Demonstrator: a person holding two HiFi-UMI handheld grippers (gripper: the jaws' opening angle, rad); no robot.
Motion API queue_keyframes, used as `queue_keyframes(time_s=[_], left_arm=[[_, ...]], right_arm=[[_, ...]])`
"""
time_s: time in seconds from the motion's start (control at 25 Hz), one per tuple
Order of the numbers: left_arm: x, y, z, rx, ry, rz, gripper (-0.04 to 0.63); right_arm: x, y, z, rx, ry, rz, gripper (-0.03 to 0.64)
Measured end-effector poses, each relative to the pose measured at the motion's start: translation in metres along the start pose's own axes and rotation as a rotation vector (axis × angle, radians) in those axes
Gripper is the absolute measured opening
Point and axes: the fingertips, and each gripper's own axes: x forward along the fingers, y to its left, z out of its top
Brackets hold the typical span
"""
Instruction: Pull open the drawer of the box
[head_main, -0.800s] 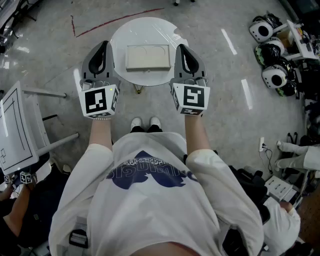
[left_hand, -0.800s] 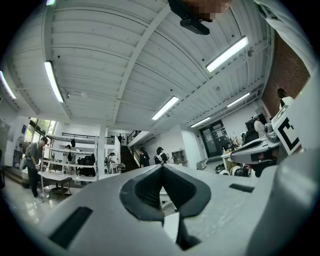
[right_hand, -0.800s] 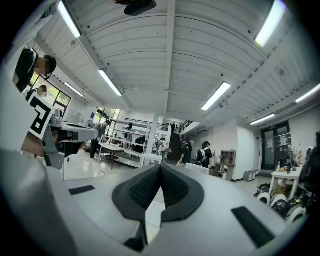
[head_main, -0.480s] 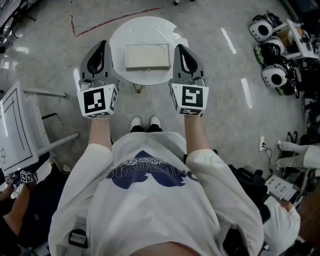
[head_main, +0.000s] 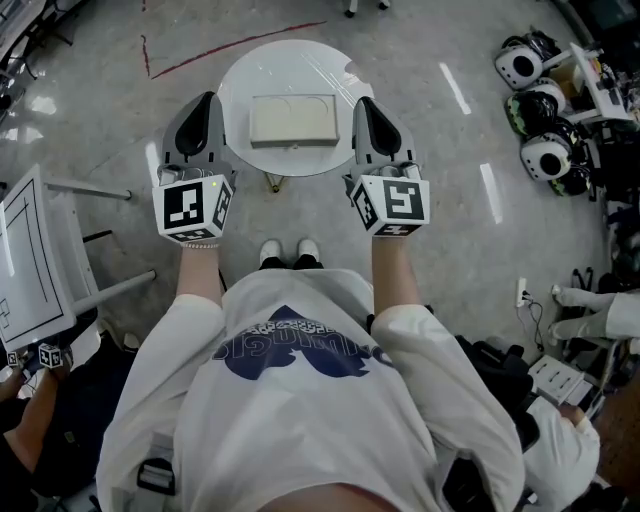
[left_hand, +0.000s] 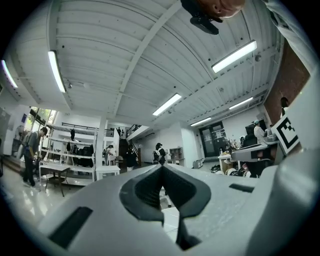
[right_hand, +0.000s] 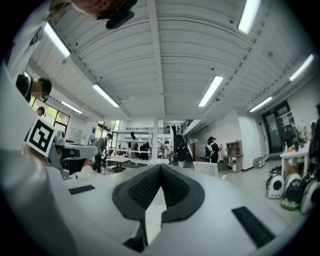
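Box (head_main: 292, 120), beige, flat, is set on round white table (head_main: 290, 62). It is flanked by both grippers, untouched: found at 3 o'clock from left gripper (head_main: 204, 99), at 9 o'clock from right gripper (head_main: 362, 103). Jaws of each are pressed together, empty, pointed toward 12 o'clock.

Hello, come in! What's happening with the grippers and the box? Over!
Left gripper, right gripper: shut, empty, flanking the box. Box on table, drawer not out. Nothing in the way.

No legible text, label or number found. Dark lettering on the person's shirt (head_main: 300, 345) is unreadable.
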Motion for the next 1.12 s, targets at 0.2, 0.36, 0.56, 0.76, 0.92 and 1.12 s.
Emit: queue_keyframes(time_s=[0.2,0.36,0.56,0.76,0.92,1.12], left_arm=[[-0.007,0.001,-0.015,-0.034,0.076,-0.046,0.014],[-0.010,-0.001,-0.030,-0.053,0.126,-0.032,0.175],[-0.010,-0.010,-0.048,-0.081,0.186,-0.016,0.239],[-0.011,-0.019,-0.063,-0.094,0.234,0.027,0.239],[-0.010,-0.022,-0.068,-0.082,0.253,0.052,0.239],[0.000,-0.010,-0.071,-0.077,0.253,0.056,0.239]], right_arm=[[-0.009,-0.021,-0.011,0.149,0.004,0.018,0.195],[-0.016,-0.036,-0.020,0.148,0.029,-0.016,0.258],[-0.019,-0.049,-0.028,0.149,0.054,-0.017,0.267],[-0.020,-0.056,-0.041,0.166,0.088,0.015,0.267],[-0.022,-0.062,-0.067,0.191,0.136,0.017,0.267],[-0.020,-0.057,-0.116,0.203,0.243,-0.006,0.267]])
